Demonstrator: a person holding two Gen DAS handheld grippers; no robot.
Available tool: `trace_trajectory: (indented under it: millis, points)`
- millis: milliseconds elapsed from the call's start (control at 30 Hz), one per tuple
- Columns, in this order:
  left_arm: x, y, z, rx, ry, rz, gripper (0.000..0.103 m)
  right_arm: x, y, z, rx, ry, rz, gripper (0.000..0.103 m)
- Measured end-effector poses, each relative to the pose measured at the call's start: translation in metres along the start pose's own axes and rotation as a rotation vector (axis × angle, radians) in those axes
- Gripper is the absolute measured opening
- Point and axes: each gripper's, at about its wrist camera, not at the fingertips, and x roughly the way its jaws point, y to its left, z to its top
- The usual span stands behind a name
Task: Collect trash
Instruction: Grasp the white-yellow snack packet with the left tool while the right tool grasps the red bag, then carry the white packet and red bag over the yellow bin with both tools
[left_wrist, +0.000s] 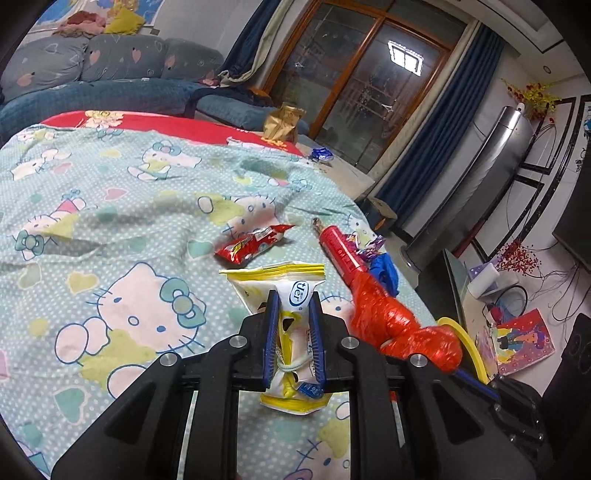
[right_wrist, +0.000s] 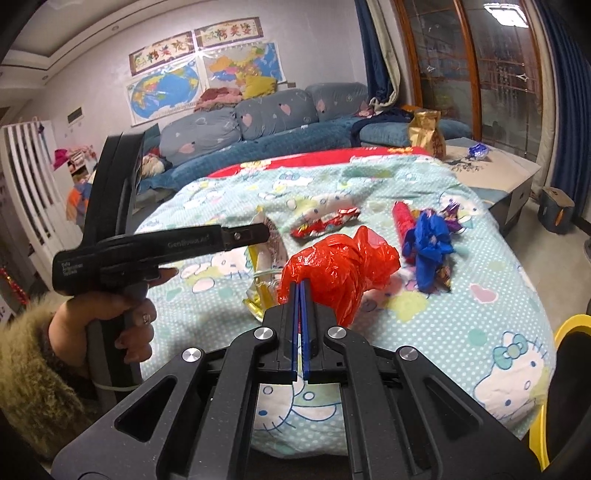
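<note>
My left gripper (left_wrist: 293, 301) is shut on a white and yellow snack pouch (left_wrist: 291, 288), held just above the Hello Kitty cloth. My right gripper (right_wrist: 300, 286) is shut on a crumpled red plastic bag (right_wrist: 340, 271), which also shows in the left wrist view (left_wrist: 388, 321). A red snack wrapper (left_wrist: 255, 243) lies ahead on the cloth, also in the right wrist view (right_wrist: 325, 221). A red tube (left_wrist: 341, 253) and a blue wrapper (right_wrist: 428, 240) lie to the right. The left gripper's body (right_wrist: 147, 251) and the pouch (right_wrist: 264, 269) show left of the red bag.
The table is covered by a light blue Hello Kitty cloth (left_wrist: 110, 221). A gold paper bag (left_wrist: 282, 122) and a small blue wrapper (left_wrist: 321, 154) sit at the far end. A blue sofa (right_wrist: 258, 125) stands behind. A yellow rim (right_wrist: 569, 325) is at the right.
</note>
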Motion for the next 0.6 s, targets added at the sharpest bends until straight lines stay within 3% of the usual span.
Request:
trace_trajectory:
  millis: [600]
  points:
    - [-0.029, -0.040, 0.005, 0.079, -0.045, -0.028, 0.016, -0.039, -0.025, 0.021, 0.056, -0.100, -0.024, 0.000]
